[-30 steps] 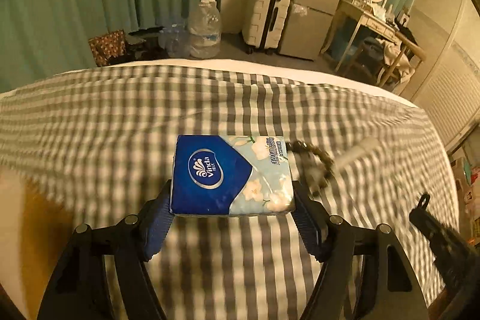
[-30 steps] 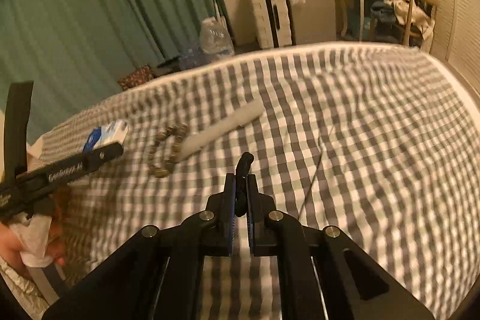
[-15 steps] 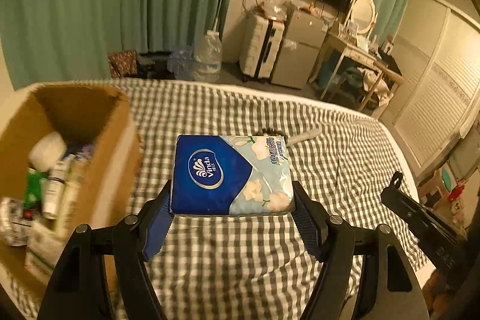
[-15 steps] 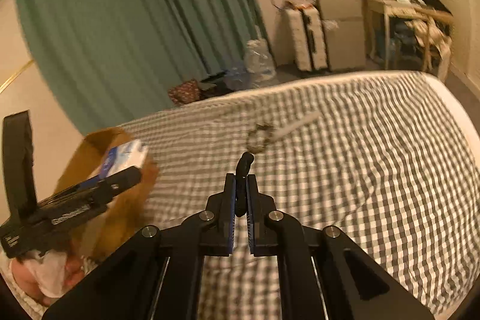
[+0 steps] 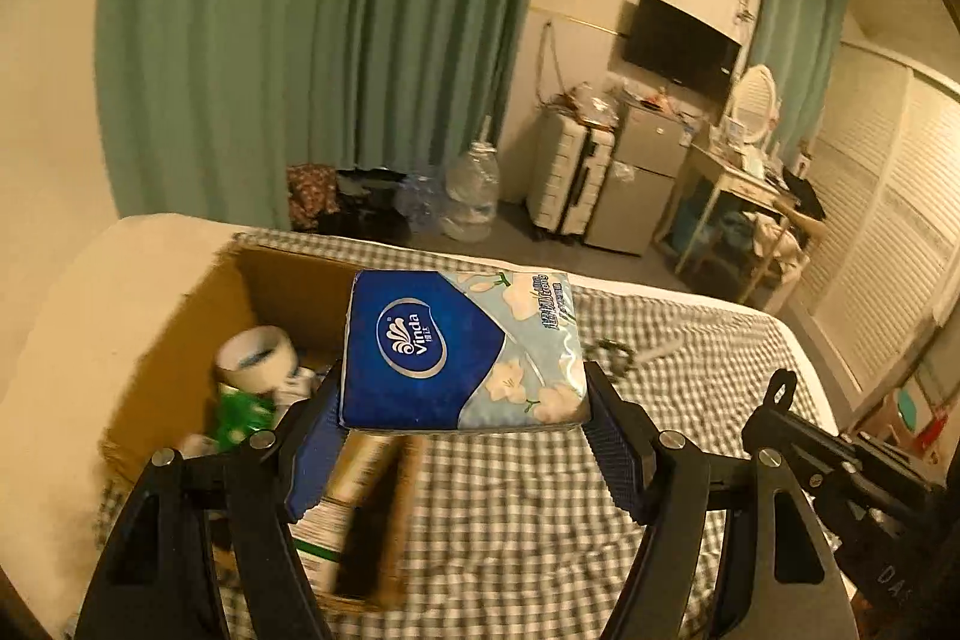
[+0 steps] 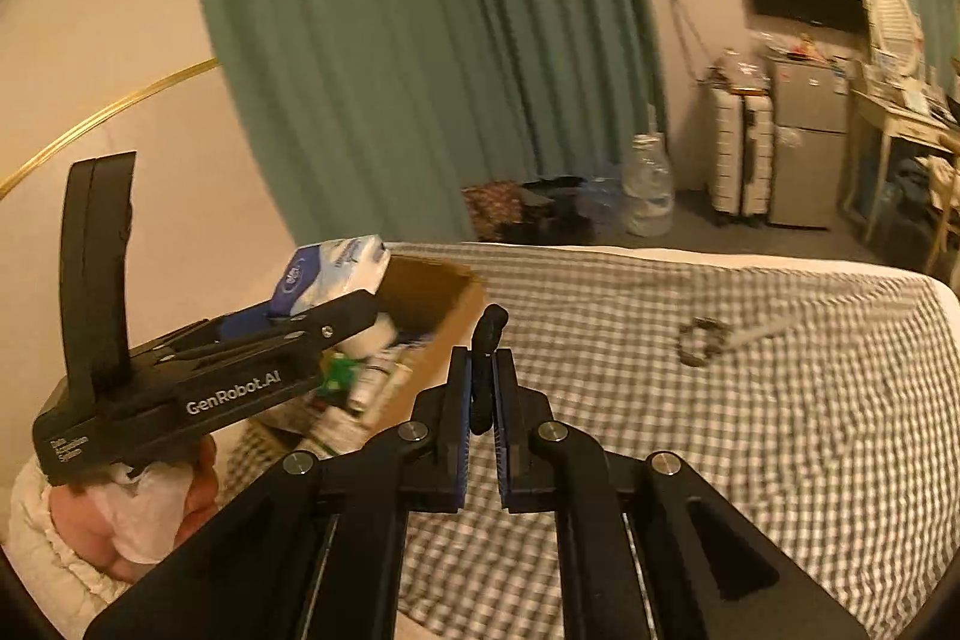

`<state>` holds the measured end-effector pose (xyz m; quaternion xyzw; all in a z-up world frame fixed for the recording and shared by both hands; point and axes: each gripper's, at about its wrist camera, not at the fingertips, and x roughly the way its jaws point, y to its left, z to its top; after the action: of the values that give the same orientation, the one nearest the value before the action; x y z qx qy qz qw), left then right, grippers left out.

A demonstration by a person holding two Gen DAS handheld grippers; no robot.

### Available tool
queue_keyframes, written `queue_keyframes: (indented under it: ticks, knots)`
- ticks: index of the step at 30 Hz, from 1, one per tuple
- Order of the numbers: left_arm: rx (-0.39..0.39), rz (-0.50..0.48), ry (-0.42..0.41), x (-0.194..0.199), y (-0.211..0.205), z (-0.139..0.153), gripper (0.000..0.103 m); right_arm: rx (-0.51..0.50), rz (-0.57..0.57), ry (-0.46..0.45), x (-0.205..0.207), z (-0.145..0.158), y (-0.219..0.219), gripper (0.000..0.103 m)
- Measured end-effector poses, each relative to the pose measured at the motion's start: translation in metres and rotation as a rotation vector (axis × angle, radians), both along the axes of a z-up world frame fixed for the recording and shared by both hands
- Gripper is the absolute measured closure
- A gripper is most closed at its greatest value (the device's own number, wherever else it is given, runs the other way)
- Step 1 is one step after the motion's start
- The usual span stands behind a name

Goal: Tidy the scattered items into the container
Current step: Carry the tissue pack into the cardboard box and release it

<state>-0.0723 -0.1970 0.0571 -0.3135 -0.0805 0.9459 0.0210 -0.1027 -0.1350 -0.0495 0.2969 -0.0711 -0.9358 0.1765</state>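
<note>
Light: dim, warm yellow cast.
Blur: cardboard box (image 5: 180,340) smeared, bedspread (image 6: 780,430) soft w/ motion.
Edges: fisheye bend, black vignette corners.

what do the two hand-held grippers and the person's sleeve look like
Both hand-held grippers, left and right, are matte black with silver rivets and blue ribbed pads. The left one's side carries white "GenRobot.AI" lettering and an upright black fin. The sleeve is white and quilted.
</note>
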Motion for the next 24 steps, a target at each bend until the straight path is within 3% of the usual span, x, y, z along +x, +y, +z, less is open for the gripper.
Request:
queue_keyframes:
  ticks: [6, 13, 20, 24]
  knots:
    - [-0.023, 0.071, -0.031, -0.015, -0.059, -0.014, 0.029, 0.002, 0.1, -0.017, -0.033, 0.0, -0.049, 0.096]
    - [-0.035, 0.141, -0.131, -0.034, -0.116, -0.063, 0.029, -0.002, 0.191, -0.106, -0.096, -0.03, -0.105, 0.096]
    - [-0.039, 0.138, -0.208, -0.049, -0.126, -0.106, 0.028, -0.054, 0.233, -0.231, -0.154, -0.07, -0.143, 0.096]
    - [-0.049, 0.138, -0.244, -0.048, -0.123, -0.123, 0.019, -0.06, 0.226, -0.255, -0.168, -0.08, -0.156, 0.094]
